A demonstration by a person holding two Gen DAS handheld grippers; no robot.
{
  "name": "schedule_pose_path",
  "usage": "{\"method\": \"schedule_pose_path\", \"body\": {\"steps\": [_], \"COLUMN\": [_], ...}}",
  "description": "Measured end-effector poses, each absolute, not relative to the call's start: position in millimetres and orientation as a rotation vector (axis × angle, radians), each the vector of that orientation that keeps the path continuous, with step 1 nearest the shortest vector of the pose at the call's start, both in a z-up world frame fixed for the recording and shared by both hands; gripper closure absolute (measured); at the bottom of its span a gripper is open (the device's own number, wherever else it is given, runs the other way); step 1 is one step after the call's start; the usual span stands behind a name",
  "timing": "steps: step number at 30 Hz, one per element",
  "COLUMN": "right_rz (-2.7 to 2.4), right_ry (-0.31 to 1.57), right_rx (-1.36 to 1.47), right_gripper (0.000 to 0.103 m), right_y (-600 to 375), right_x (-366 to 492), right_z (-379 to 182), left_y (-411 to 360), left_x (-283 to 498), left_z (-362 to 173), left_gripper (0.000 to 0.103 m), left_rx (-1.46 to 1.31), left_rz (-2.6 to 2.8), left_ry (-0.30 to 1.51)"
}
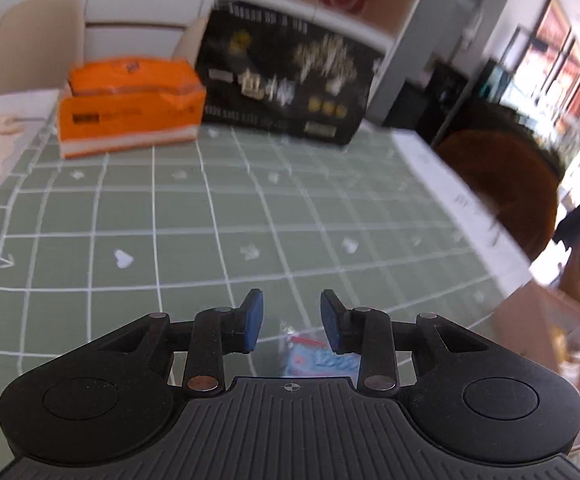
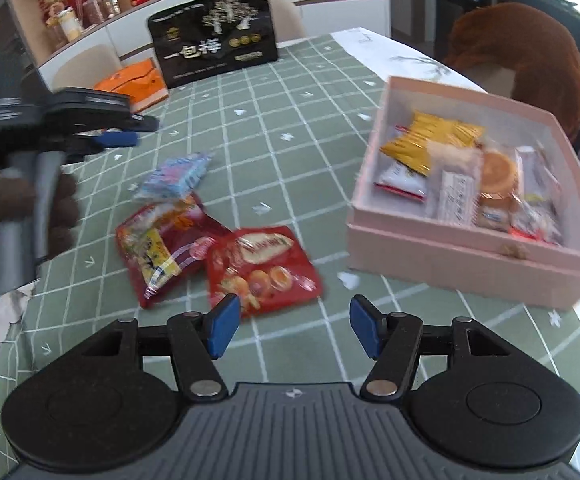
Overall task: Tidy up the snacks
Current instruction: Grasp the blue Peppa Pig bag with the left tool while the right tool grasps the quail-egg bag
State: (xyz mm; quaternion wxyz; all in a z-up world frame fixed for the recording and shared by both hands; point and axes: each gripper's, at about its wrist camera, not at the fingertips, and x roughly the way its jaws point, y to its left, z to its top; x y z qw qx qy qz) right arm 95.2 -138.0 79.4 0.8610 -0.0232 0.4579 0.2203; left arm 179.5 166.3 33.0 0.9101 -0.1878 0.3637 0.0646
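Snack packets (image 2: pixel 225 256): three loose on tablecloth | pink box (image 2: pixel 470 256): one | left gripper (image 1: pixel 292 322), right gripper (image 2: pixel 290 330): both spread, empty

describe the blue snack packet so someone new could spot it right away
Start at the pink box of snacks on the green checked tablecloth. To its left, three loose packets lie in a cluster. The blue packet is the farthest, beyond the two red packets, nearest the left gripper, and the only pale blue one.
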Motion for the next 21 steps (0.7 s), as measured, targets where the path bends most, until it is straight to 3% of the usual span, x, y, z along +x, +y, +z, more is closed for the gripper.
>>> {"method": "schedule_pose_path", "body": {"steps": [16,21], "right_rz": [0.472,0.469], "right_ry": [1.033,1.045], "right_rx": [-0.09,-0.063], "right_gripper": [0.034,0.044], "right_y": [-105,-127], "right_x": [121,108], "right_z": [48,50], "left_y": [85,68], "left_x": [90,76], "left_z": [12,15], "left_gripper": [0.066,0.066], "left_rx": [-0.313,-0.309], "left_rz": [-0.227,-0.252], "left_ry": [0.853,0.897]}}
